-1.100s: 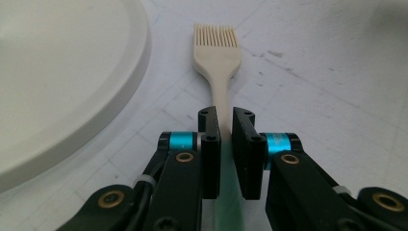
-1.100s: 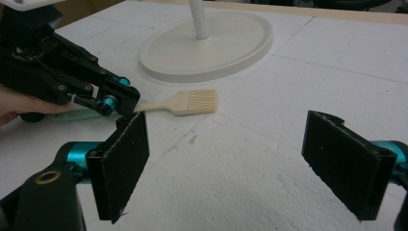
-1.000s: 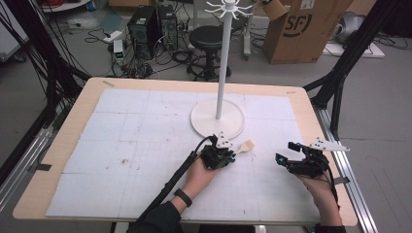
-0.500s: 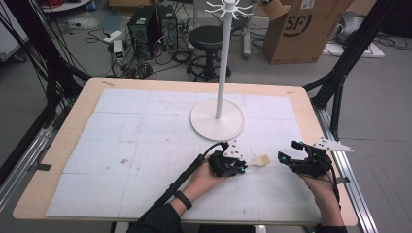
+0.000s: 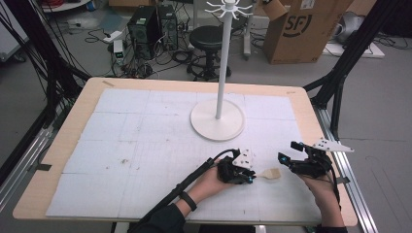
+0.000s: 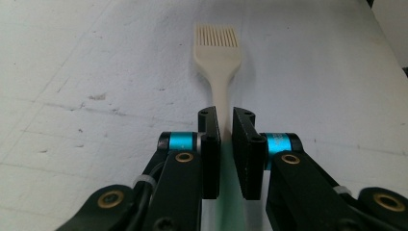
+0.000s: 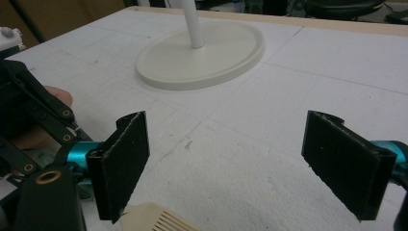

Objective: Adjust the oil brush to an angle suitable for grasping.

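A cream brush (image 5: 272, 173) lies low over the white mat near the table's front right, its comb-like head pointing right. My left gripper (image 5: 251, 177) is shut on its handle. In the left gripper view the two black jaws (image 6: 224, 118) clamp the thin handle, and the brush head (image 6: 217, 41) points away ahead. My right gripper (image 5: 287, 151) sits just right of the brush head, open. In the right gripper view its pads (image 7: 124, 161) stand wide apart, with the brush head (image 7: 154, 219) at the bottom edge and the left gripper (image 7: 29, 125) at the left.
A white stand (image 5: 217, 119) with a round base and a tall pole topped by hooks rises at the mat's middle back; its base (image 7: 202, 53) lies ahead of the right gripper. The table's right edge (image 5: 335, 160) runs close by. Boxes, a stool and cables are on the floor behind.
My left gripper has carried the brush rightward and toward the front edge, closer to the right gripper. The right gripper has stayed almost still and open.
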Action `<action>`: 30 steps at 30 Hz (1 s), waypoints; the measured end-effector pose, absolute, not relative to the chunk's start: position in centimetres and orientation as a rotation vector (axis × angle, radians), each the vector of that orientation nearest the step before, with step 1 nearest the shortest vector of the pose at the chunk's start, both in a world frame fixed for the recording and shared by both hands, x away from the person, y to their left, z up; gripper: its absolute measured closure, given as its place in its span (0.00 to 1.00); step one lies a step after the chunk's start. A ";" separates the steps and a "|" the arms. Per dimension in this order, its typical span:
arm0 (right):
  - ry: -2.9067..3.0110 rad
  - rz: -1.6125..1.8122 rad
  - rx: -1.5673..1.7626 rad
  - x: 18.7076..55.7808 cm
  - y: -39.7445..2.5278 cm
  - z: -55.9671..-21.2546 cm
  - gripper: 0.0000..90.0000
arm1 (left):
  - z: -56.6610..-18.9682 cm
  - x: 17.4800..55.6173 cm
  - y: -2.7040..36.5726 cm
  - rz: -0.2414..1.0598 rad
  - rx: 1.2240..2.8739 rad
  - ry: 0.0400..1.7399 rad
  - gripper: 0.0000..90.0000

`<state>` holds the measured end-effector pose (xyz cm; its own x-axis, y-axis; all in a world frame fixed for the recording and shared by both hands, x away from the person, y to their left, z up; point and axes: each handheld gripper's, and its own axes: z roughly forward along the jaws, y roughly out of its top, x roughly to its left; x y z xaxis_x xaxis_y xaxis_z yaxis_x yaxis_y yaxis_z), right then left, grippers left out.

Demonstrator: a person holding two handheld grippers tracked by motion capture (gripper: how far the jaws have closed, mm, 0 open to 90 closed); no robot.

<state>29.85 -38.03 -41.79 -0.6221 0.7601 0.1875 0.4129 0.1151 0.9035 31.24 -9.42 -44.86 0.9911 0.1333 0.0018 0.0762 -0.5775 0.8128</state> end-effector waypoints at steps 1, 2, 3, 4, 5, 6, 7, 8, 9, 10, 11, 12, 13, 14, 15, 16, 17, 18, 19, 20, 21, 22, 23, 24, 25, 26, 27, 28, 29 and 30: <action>2.079 1.508 1.145 29.8 -38.0 -41.8 0.18 | -44.8 31.2 -9.4 0.079 2.187 0.149 0.90; 2.079 1.508 1.145 29.8 -38.0 -41.8 0.18 | -44.8 31.2 -9.4 0.080 2.187 0.151 0.90; 2.081 1.507 1.142 29.8 -38.0 -41.8 0.18 | -44.8 31.3 -9.4 0.078 2.180 0.161 0.89; 2.082 1.506 1.145 29.8 -38.0 -41.8 0.18 | -44.8 31.3 -9.3 0.071 2.176 0.186 0.80; 2.083 1.505 1.142 29.8 -38.0 -41.8 0.18 | -44.7 31.3 -9.3 0.058 2.172 0.199 0.72; 2.082 1.506 1.142 29.8 -38.0 -41.9 0.18 | -44.7 31.3 -9.2 0.051 2.170 0.211 0.70; 2.081 1.507 1.146 29.8 -38.0 -41.9 0.18 | -44.6 31.3 -9.1 0.048 2.167 0.219 0.66; 2.083 1.506 1.147 29.8 -38.0 -41.9 0.18 | -44.4 31.4 -9.0 0.043 2.165 0.221 0.59; 2.083 1.505 1.144 29.8 -38.0 -41.9 0.18 | -44.2 31.4 -8.8 0.036 2.159 0.221 0.57; 2.081 1.505 1.143 29.8 -38.0 -41.9 0.18 | -43.9 31.3 -8.6 0.031 2.142 0.229 0.56; 2.084 1.506 1.145 29.8 -38.0 -41.8 0.18 | -43.6 31.3 -8.2 0.038 2.135 0.226 0.53; 2.084 1.505 1.144 29.8 -38.0 -41.9 0.18 | -43.2 31.3 -7.8 0.043 2.122 0.231 0.50; 2.082 1.508 1.146 29.8 -38.0 -41.9 0.18 | -42.9 31.3 -7.2 0.054 2.110 0.243 0.46; 2.084 1.507 1.145 29.8 -38.0 -41.9 0.18 | -42.5 31.2 -6.6 0.064 2.098 0.252 0.44; 2.084 1.506 1.146 29.8 -38.0 -41.9 0.18 | -42.2 31.2 -5.8 0.073 2.083 0.258 0.42; 2.089 1.502 1.144 29.8 -38.0 -41.9 0.18 | -41.9 31.2 -5.0 0.090 2.070 0.267 0.40; 2.090 1.501 1.142 29.9 -37.9 -41.9 0.18 | -41.6 31.1 -4.1 0.109 2.057 0.277 0.38; 2.090 1.502 1.145 29.9 -37.9 -41.9 0.18 | -41.3 31.0 -3.2 0.123 2.035 0.293 0.37; 2.094 1.497 1.142 29.9 -37.9 -41.9 0.18 | -41.0 30.9 -2.2 0.139 2.019 0.307 0.37; 2.095 1.496 1.140 29.9 -37.8 -41.9 0.18 | -40.8 30.9 -1.2 0.151 2.006 0.321 0.36; 2.094 1.498 1.145 29.9 -37.8 -42.0 0.18 | -40.5 30.8 -0.2 0.167 2.000 0.336 0.35; 2.094 1.498 1.145 29.9 -37.7 -42.0 0.18 | -40.3 30.7 0.7 0.179 1.987 0.353 0.34; 2.097 1.494 1.143 29.9 -37.7 -42.0 0.18 | -40.1 30.6 1.7 0.191 1.968 0.362 0.34; 2.097 1.494 1.139 29.9 -37.7 -42.0 0.18 | -40.0 30.5 2.8 0.196 1.948 0.373 0.34; 2.097 1.491 1.139 30.0 -37.6 -42.0 0.18 | -39.8 30.5 3.8 0.199 1.933 0.391 0.33; 2.097 1.491 1.139 30.0 -37.6 -42.0 0.18 | -39.8 30.4 4.8 0.202 1.912 0.406 0.33; 2.101 1.488 1.140 30.0 -37.5 -42.0 0.18 | -39.7 30.3 5.9 0.210 1.906 0.414 0.32; 2.101 1.490 1.140 30.0 -37.5 -42.0 0.18 | -39.6 30.2 6.9 0.217 1.889 0.432 0.31; 2.102 1.488 1.137 30.0 -37.5 -42.1 0.18 | -39.5 30.0 7.9 0.228 1.885 0.440 0.30; 2.103 1.485 1.144 30.0 -37.5 -42.1 0.18 | -39.5 29.9 8.9 0.242 1.883 0.449 0.29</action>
